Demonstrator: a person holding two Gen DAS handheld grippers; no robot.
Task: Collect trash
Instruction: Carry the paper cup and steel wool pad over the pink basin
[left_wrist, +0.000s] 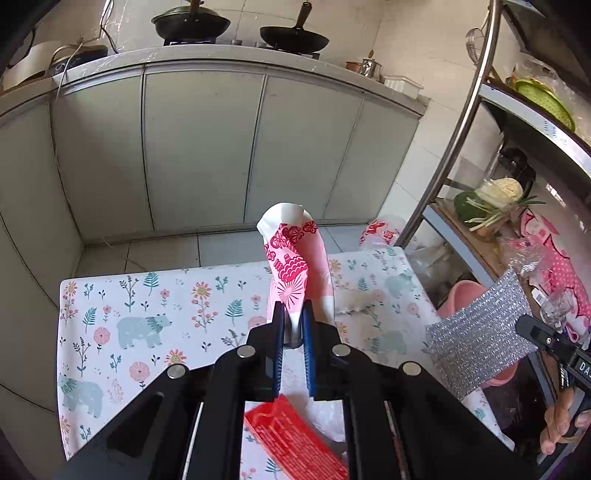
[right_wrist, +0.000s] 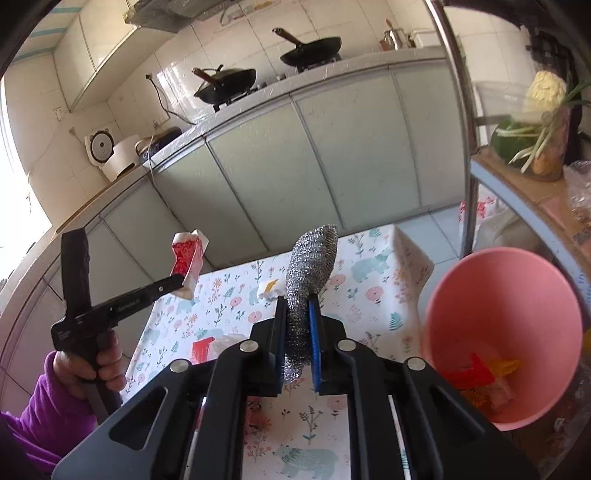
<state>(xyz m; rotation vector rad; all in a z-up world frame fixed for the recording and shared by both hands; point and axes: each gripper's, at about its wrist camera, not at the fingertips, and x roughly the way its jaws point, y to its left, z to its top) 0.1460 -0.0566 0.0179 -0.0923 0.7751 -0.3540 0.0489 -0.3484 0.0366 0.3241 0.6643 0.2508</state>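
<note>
My left gripper (left_wrist: 293, 314) is shut on a pink and white wrapper with red print (left_wrist: 295, 258) and holds it up above the table; it also shows in the right wrist view (right_wrist: 186, 258). My right gripper (right_wrist: 297, 310) is shut on a silver scouring pad (right_wrist: 308, 266), seen at the right of the left wrist view (left_wrist: 480, 332). A pink bin (right_wrist: 506, 295) with red and yellow scraps inside stands to the right of the table. A red packet (left_wrist: 295, 439) and crumpled white paper (right_wrist: 271, 288) lie on the table.
The small table has a floral bear-print cloth (left_wrist: 147, 314). A metal shelf rack (left_wrist: 458, 147) with vegetables stands on the right. Kitchen cabinets (left_wrist: 203, 147) with woks (left_wrist: 190, 24) on the stove are behind the table.
</note>
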